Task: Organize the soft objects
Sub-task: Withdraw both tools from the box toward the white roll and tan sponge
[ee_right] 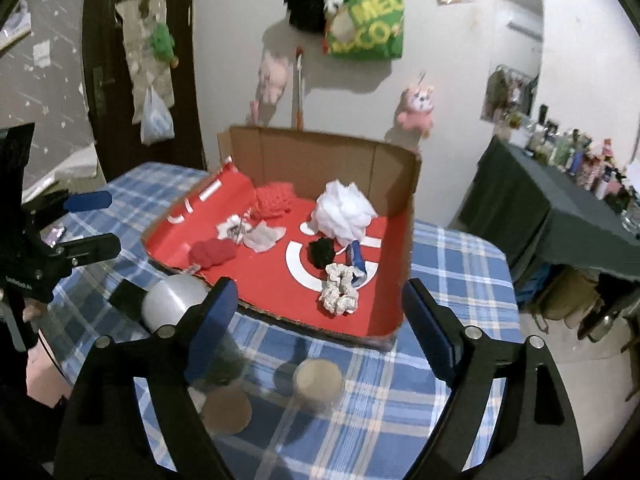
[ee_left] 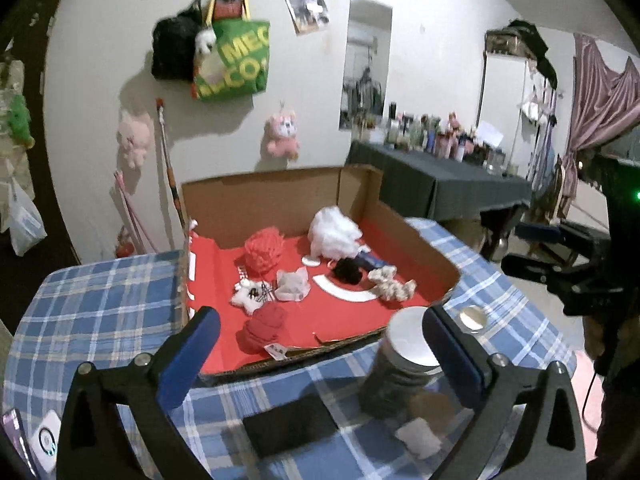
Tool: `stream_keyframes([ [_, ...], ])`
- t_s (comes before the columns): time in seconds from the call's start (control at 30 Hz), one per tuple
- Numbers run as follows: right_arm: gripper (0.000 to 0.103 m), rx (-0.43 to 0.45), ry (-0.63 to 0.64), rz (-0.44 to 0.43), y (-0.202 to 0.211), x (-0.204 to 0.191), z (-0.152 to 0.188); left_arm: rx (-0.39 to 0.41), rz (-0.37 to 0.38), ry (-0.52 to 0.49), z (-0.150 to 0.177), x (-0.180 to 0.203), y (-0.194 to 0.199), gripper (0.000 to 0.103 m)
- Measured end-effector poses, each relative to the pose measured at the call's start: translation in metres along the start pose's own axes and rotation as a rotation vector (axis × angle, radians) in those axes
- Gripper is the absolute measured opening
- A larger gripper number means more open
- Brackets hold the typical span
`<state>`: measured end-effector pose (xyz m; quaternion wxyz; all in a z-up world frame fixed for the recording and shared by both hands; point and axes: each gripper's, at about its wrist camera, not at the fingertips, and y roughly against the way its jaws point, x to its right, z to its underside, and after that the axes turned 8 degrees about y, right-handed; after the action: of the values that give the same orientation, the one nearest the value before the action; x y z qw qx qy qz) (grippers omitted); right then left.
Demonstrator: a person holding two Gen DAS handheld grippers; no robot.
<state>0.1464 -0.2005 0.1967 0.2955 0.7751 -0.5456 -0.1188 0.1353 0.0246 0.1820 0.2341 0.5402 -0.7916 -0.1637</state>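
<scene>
White wall (ee_left: 100, 40) hanging a green bag (ee_left: 236, 60), pink curtain (ee_left: 600, 92) draping, dark-clothed side table (ee_left: 440, 176) holding what look like bottles (ee_left: 440, 132).

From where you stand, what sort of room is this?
Probably a lived-in bedroom or small home room: plush toys and a green tote hang on the wall, a mirror leans there, and a side table is crowded with bottles.

In front of me is a table (ee_left: 100, 292) with a blue checked cloth. On it lies a low open cardboard box (ee_left: 416, 240), red inside. Just beside the box, near me, stands a jar (ee_left: 400, 364) with a silver lid. A black flat thing (ee_left: 290, 424) and a small white pad (ee_left: 418, 438) lie on the cloth too.
</scene>
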Motion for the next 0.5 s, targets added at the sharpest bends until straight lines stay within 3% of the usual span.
stream_keyframes([
  [0.27, 0.087, 0.103, -0.058, 0.072, 0.047, -0.015, 0.039, 0.125, -0.042, 0.029, 0.039, 0.020, 0.041, 0.103],
  [0.5, 0.088, 0.118, -0.084, 0.119, 0.060, -0.034, 0.077, 0.151, -0.036, 0.105, 0.069, 0.018, 0.049, 0.103],
])
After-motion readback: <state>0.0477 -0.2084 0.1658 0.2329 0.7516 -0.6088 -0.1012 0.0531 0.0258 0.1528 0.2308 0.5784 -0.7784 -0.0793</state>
